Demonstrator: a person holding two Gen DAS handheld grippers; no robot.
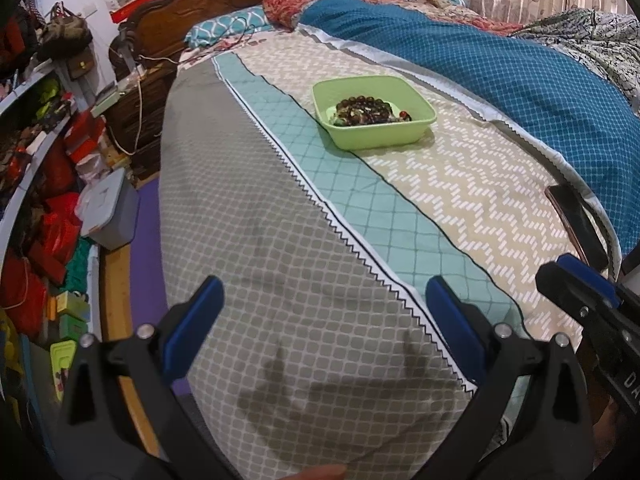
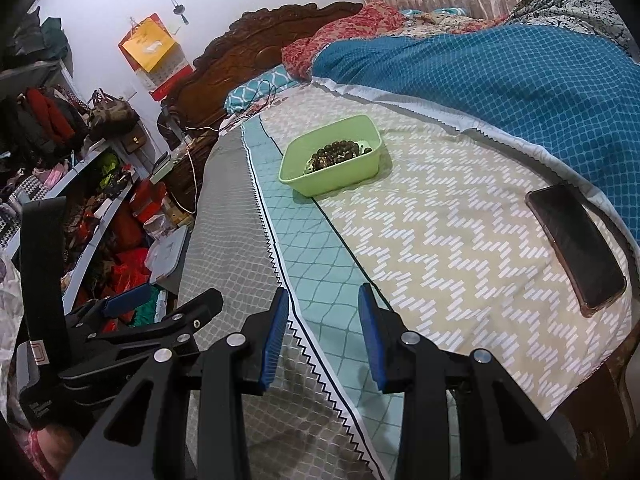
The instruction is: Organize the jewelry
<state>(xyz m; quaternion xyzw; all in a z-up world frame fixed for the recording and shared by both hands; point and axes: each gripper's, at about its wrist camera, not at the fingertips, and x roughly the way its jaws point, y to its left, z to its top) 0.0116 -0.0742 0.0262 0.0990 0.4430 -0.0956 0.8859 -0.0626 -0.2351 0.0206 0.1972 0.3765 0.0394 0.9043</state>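
Here, both claws hover empty above the bed [image 1: 280, 240].

The left claw [image 1: 324, 324] gapes wide; the right claw [image 2: 324, 336] is parted more narrowly. Ahead, well apart, a green tub [image 1: 416, 128] on the bedspread holds dark beaded jewelry [image 1: 364, 110], seemingly bracelets. A phone [image 2: 576, 248] lies to the right.

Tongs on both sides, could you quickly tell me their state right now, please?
Left tongs: open, holding nothing, above the bedspread.
Right tongs: open, holding nothing.
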